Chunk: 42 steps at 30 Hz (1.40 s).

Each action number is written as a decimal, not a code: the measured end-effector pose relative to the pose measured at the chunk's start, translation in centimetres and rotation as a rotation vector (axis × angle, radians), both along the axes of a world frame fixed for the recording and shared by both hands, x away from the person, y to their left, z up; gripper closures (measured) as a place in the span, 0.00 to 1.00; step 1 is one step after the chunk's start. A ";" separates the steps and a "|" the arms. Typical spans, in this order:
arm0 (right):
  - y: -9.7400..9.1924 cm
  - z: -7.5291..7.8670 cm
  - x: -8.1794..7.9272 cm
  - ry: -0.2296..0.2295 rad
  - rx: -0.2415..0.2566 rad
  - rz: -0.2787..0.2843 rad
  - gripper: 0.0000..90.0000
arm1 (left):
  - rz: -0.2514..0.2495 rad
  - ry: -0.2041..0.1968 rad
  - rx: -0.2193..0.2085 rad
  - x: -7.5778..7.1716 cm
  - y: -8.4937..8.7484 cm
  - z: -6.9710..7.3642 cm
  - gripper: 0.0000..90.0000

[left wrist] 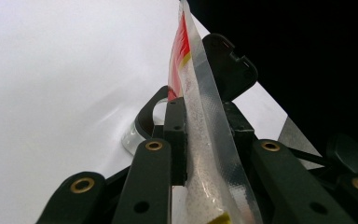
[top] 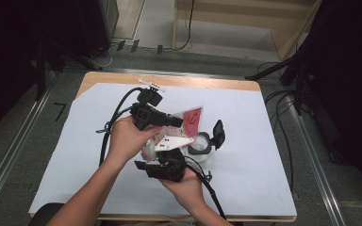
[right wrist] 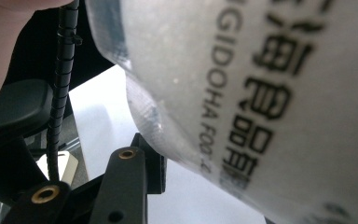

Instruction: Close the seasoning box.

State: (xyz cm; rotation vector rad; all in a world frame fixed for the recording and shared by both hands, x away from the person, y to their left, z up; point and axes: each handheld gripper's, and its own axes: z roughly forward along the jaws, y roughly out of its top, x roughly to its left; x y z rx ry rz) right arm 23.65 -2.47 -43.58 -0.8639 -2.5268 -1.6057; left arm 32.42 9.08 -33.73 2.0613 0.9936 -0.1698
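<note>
Here, pouch [top: 192,120] mostly hidden behind left tool [top: 174,121], right tool [top: 156,165], printing blurred

Clear plastic pouch [top: 188,123] with a red printed panel, mid-frame in the high view, held off the white sheet and tilted, red end toward the upper right. Left gripper view: pouch [left wrist: 205,135] seen edge-on, running from bottom center to top center, white grains inside, red and yellow print near the top. Right gripper view: pouch [right wrist: 261,93] fills the upper right, frosted white with black printed characters and letters, its rounded lower edge curving down toward bottom center.
</note>
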 end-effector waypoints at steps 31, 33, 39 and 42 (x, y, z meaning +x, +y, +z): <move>0.3 -0.1 0.4 0.002 -0.001 -0.005 0.70 | 0.007 -0.014 -0.004 0.3 0.2 0.0 0.85; 0.3 0.0 0.4 0.003 0.000 -0.005 0.70 | 0.006 -0.011 -0.004 0.3 0.2 0.0 0.85; 0.3 0.0 0.4 0.007 0.000 0.000 0.70 | 0.007 -0.006 -0.006 0.4 0.3 -0.1 0.84; 0.3 0.0 0.4 0.005 0.002 -0.002 0.70 | 0.006 -0.009 -0.009 0.3 0.2 -0.1 0.84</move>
